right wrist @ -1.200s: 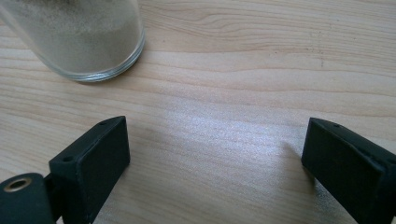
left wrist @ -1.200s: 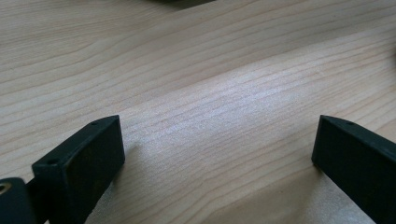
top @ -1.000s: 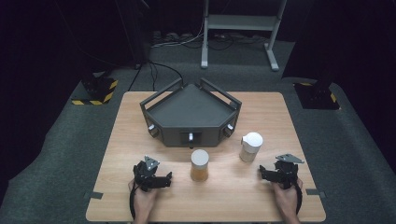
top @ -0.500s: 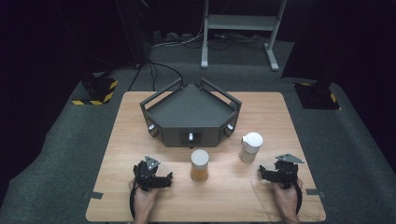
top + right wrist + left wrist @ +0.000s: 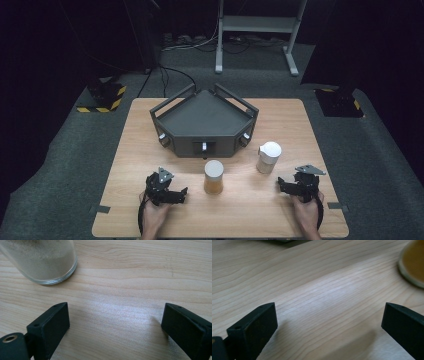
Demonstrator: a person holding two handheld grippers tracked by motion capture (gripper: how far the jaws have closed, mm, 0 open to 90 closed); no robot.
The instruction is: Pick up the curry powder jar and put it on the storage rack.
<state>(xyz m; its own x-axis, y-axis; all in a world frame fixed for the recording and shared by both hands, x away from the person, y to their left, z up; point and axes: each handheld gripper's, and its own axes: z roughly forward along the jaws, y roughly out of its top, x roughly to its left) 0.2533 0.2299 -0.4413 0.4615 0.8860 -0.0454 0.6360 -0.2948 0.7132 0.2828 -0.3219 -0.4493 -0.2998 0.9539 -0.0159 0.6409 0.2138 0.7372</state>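
Note:
Two jars stand on the wooden table [image 5: 130, 150]. The jar with amber contents and a grey lid [image 5: 213, 177] is in the middle near the front; its base [image 5: 413, 265] shows at the upper right of the left gripper view. The jar of pale powder with a white lid [image 5: 268, 157] stands to its right, and its glass base [image 5: 42, 260] sits ahead and left of the right jaws. My left gripper [image 5: 181, 194] [image 5: 329, 320] rests left of the amber jar; its jaws have just been opening and stand wide with nothing between them. My right gripper [image 5: 282, 185] [image 5: 115, 320] is open over bare wood.
A dark angular tray with raised rails and knobs [image 5: 205, 120] stands at the back middle of the table. Beyond the table lie grey floor, cables, a metal stand [image 5: 255, 30] and yellow-black striped bases [image 5: 102, 97].

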